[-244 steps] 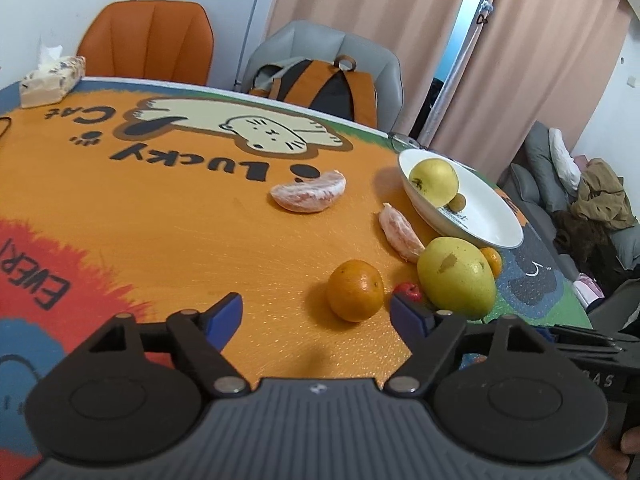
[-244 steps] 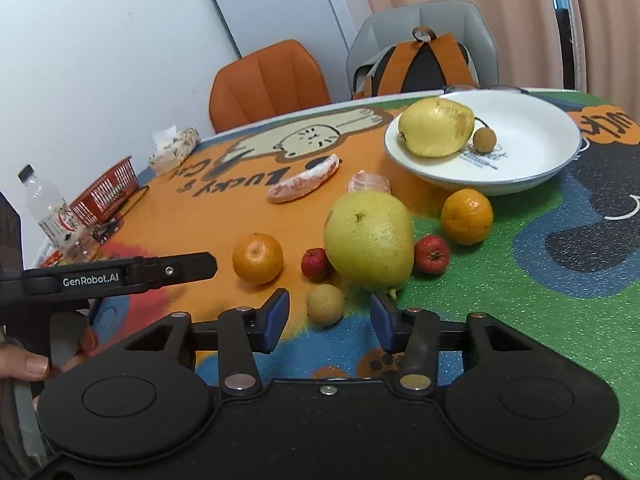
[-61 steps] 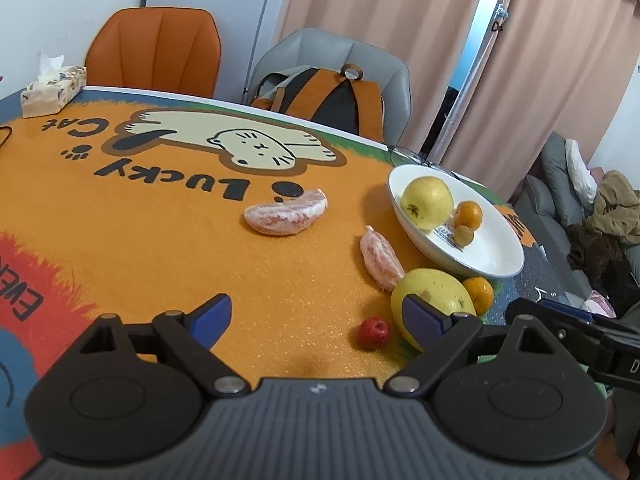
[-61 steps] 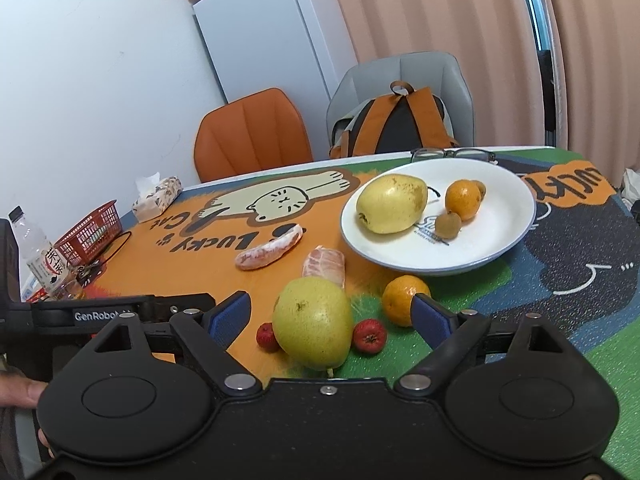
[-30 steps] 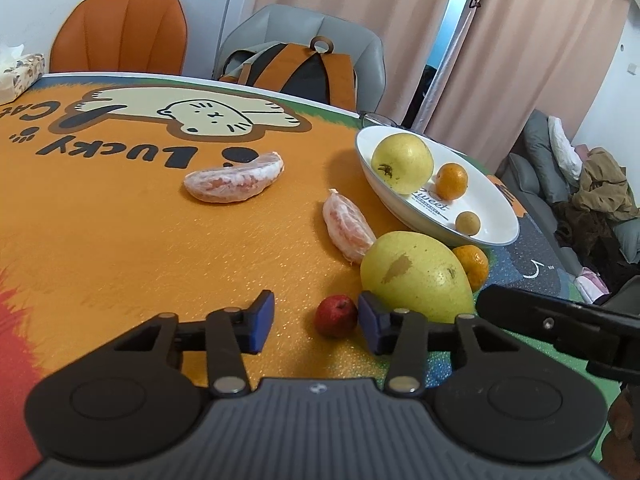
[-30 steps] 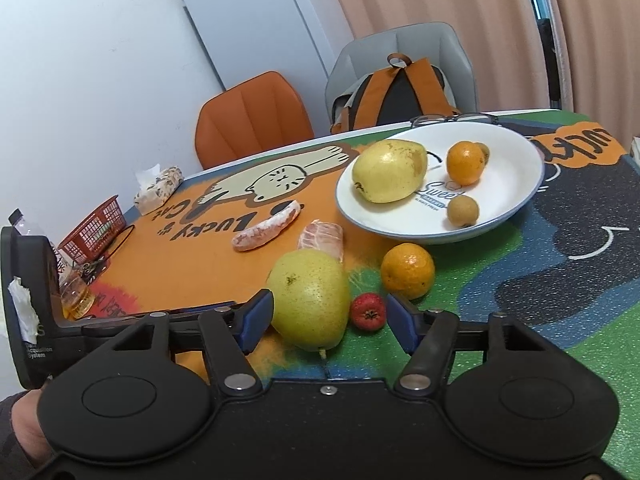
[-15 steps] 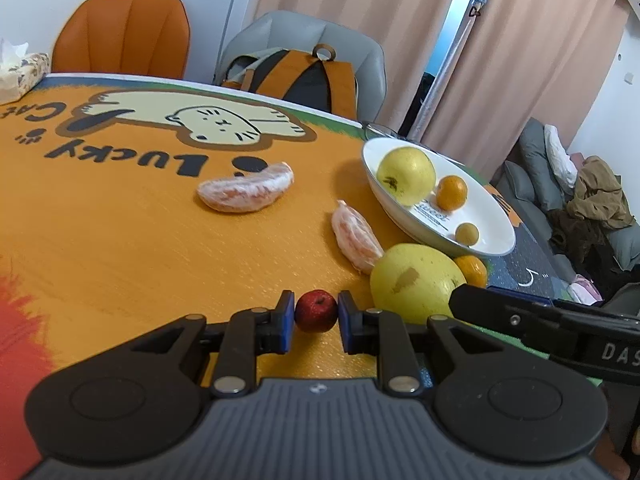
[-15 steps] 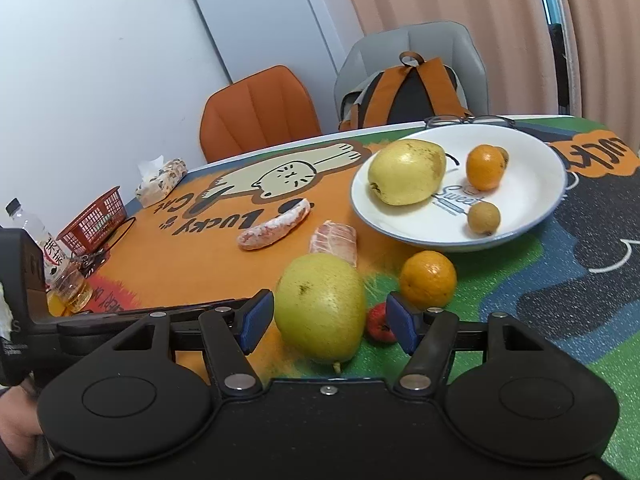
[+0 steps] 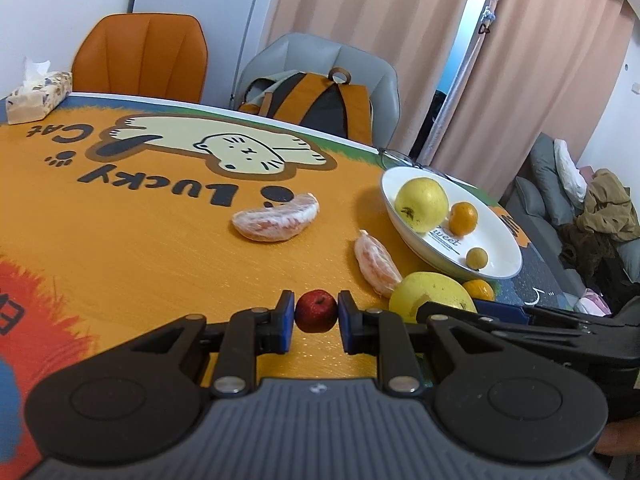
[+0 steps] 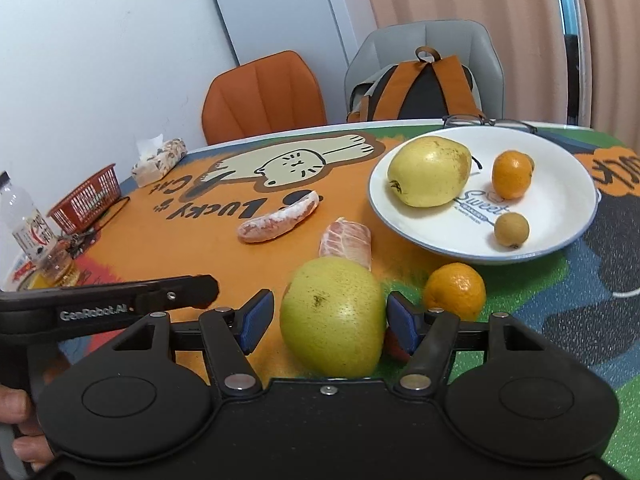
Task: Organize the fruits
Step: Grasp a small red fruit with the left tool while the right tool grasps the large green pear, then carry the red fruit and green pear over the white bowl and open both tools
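Observation:
My left gripper (image 9: 316,316) is shut on a small red fruit (image 9: 316,311) just above the orange mat. My right gripper (image 10: 328,320) is open, its blue pads on either side of a big yellow-green pomelo (image 10: 332,320); the right pad touches it, the left stands apart. A white plate (image 10: 560,200) holds a yellow pear (image 10: 430,170), an orange (image 10: 512,174) and a small brown fruit (image 10: 511,229). A loose orange (image 10: 455,290) lies by the pomelo. Two peeled citrus segments (image 9: 276,220) (image 9: 376,262) lie on the mat. A second red fruit (image 10: 394,346) peeks out behind my right pad.
A tissue pack (image 9: 38,96) sits at the far left edge. A red basket (image 10: 86,198) and a bottle (image 10: 26,216) stand at the left. Glasses (image 10: 488,122) lie behind the plate. An orange chair (image 9: 140,58) and a grey chair with a backpack (image 9: 316,100) stand beyond the table.
My left gripper closed on the small red fruit and lifted it slightly. My right gripper moved in around the pomelo, its jaws still open.

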`<state>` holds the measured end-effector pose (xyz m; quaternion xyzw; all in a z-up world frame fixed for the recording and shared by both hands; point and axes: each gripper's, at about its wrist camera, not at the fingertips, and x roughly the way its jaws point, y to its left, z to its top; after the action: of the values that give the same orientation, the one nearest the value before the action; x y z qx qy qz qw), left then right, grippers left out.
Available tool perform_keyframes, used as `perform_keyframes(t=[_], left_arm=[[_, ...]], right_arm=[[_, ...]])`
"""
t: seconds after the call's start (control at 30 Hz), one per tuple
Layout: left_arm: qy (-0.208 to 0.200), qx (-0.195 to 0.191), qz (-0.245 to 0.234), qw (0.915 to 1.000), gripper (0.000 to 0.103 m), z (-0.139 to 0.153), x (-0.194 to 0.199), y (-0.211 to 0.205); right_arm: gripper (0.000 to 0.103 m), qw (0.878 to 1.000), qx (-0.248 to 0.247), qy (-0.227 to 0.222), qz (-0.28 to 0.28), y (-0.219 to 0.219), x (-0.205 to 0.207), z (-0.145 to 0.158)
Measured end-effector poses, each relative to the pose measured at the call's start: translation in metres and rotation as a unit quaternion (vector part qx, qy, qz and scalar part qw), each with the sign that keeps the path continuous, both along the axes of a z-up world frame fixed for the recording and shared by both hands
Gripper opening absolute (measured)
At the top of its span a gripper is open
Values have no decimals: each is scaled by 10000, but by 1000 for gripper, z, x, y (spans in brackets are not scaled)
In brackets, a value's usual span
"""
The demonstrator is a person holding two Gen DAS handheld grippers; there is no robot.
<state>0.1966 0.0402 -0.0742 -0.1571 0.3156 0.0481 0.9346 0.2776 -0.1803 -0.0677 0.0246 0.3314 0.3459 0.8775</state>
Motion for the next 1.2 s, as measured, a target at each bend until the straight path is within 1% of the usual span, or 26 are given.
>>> perform_keyframes(t=[0.1, 0.23, 0.43, 0.57, 0.83, 1.2], left_arm=[[-1, -6, 17, 10000, 22, 1, -2, 3], [-23, -8, 33, 10000, 22, 2, -6, 7], [-68, -18, 119, 9999, 22, 4, -11, 13], [-78, -31, 129, 9999, 22, 5, -12, 13], [-137, -39, 80, 9999, 22, 9, -10, 9], [-242, -13, -190, 9995, 22, 18, 10, -11]], right_arm=[[65, 9998, -144, -97, -2, 6, -1, 0], [63, 9992, -406, -61, -8, 15, 3, -7], [62, 9988, -464, -152, -21, 17, 1, -8], [61, 9991, -392, -122, -62, 15, 1, -7], [62, 9993, -209, -283, -100, 6, -1, 7], [62, 9979, -70, -515, -394, -21, 5, 28]])
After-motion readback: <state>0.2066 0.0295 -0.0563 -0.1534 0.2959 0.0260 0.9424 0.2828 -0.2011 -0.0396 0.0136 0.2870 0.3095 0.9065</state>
